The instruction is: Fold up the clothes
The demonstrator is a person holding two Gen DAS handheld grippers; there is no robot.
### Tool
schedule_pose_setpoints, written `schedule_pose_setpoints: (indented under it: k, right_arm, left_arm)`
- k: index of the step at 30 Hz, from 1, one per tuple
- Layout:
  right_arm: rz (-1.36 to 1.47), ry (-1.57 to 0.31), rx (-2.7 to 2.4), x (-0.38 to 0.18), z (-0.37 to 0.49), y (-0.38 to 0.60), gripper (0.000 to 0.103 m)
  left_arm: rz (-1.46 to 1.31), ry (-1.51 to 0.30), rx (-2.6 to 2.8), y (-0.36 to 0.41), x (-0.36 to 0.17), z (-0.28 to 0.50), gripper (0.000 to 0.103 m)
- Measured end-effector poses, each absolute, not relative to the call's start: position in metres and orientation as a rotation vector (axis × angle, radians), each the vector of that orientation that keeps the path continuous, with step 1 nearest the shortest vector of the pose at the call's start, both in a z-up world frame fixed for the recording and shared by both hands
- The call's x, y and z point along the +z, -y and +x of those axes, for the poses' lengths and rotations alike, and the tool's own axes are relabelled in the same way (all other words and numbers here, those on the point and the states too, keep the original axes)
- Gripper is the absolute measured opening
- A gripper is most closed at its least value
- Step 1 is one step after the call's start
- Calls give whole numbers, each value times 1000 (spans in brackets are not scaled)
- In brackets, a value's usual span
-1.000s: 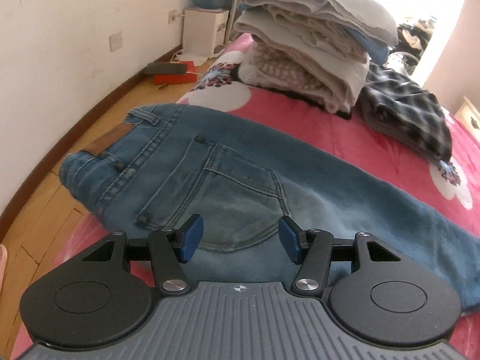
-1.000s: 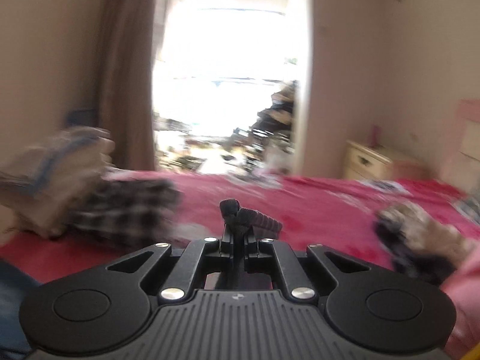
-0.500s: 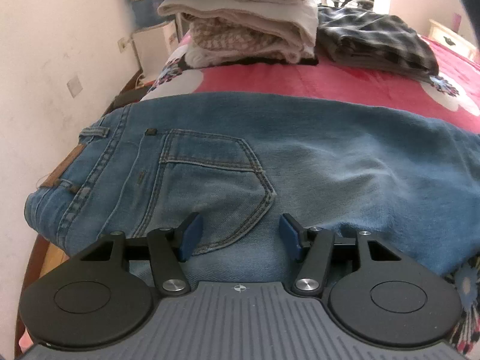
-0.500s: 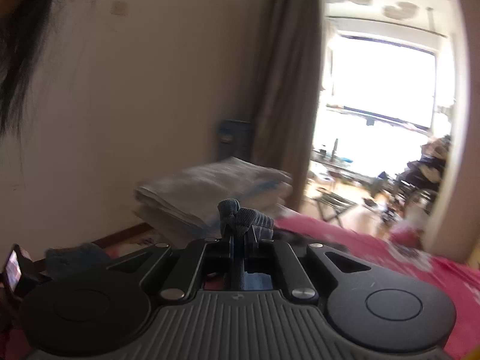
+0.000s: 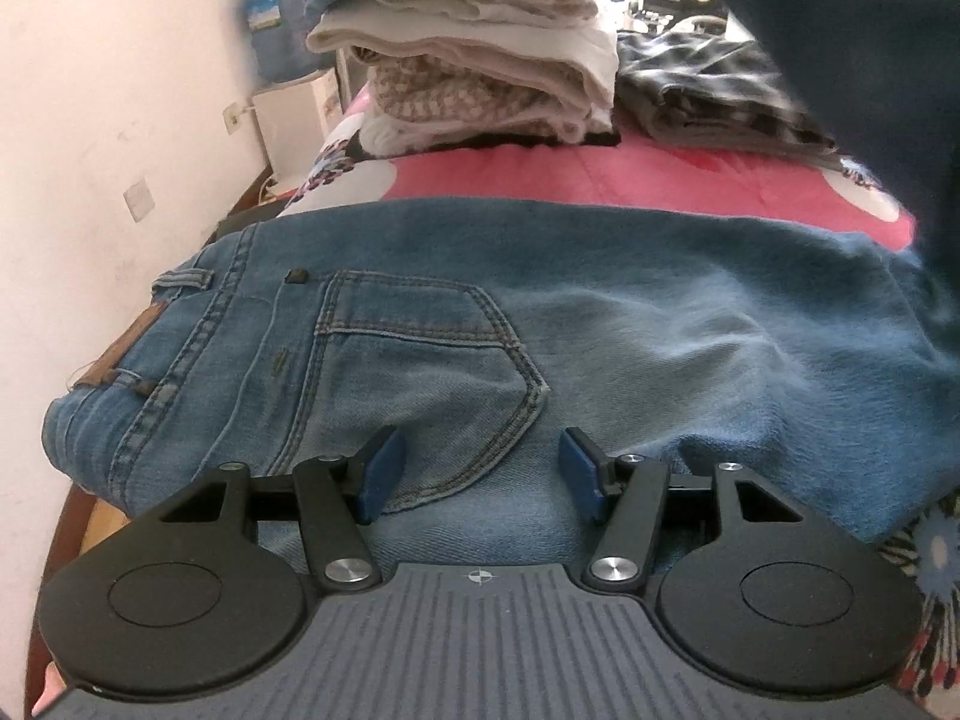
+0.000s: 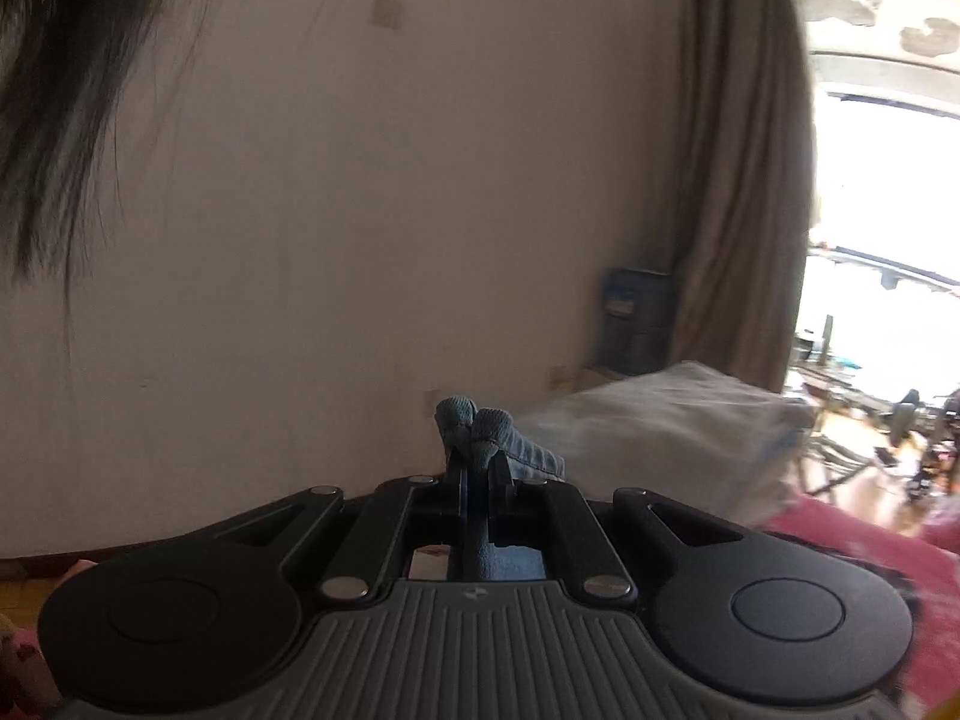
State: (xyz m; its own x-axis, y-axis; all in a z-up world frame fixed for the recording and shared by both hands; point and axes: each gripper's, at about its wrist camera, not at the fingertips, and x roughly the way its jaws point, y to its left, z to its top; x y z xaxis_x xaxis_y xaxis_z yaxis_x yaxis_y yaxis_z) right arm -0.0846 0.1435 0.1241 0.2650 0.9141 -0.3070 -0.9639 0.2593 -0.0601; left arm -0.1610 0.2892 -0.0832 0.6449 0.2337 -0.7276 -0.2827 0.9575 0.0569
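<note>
Blue jeans (image 5: 600, 324) lie flat across the pink bedspread (image 5: 630, 174), waistband to the left, back pocket up. My left gripper (image 5: 477, 462) hangs open just over the seat of the jeans, below the pocket, with nothing pinched between its blue pads (image 5: 381, 471). My right gripper (image 6: 474, 420) is shut on a fold of blue denim (image 6: 534, 459) that bunches at its fingertips and shows again behind the jaws. It is held up in the air and points toward the wall. A dark blurred shape (image 5: 870, 90) covers the upper right of the left wrist view.
A tall stack of folded pale clothes (image 5: 480, 54) stands at the bed's far end, with a folded checked garment (image 5: 708, 84) beside it. The stack (image 6: 660, 420) also shows in the right wrist view. A cream wall (image 5: 108, 120) runs along the left. Dark hair (image 6: 60, 90) hangs at top left.
The right gripper swung left from facing the window to facing the wall, keeping the denim. The left gripper sank a little and rolled; a dark shape entered its view at upper right.
</note>
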Motion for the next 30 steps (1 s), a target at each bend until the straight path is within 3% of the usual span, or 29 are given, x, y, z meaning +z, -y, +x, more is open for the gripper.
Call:
schedule_pose_setpoints:
  k: [10, 15, 18, 19, 20, 22, 25, 30]
  right_arm:
    - [-341, -259, 1430, 81, -118, -250, 7]
    - [-442, -297, 1488, 22, -152, -303, 7]
    - [-560, -420, 1558, -33, -165, -338, 11]
    - [-578, -457, 1581, -42, -166, -343, 15]
    - [-583, -488, 1598, -48, -166, -347, 26]
    - [-594, -550, 1632, -60, -165, -354, 34]
    - [-413, -663, 1693, -43, -139, -347, 53]
    - [-129, -912, 1700, -3, -60, -321, 58]
  left_arm:
    - [-373, -643, 421, -363, -36, -233, 57]
    - [-682, -583, 582, -422, -52, -285, 57]
    - [-815, -561, 639, -441, -68, -307, 58]
    - [-848, -554, 650, -446, -72, -312, 58]
    - [-865, -550, 651, -448, -74, -314, 57]
    - [-895, -543, 649, -452, -77, -318, 57]
    - [-894, -545, 629, -450, -78, -317, 58]
    - [-914, -555, 561, -447, -82, -311, 58]
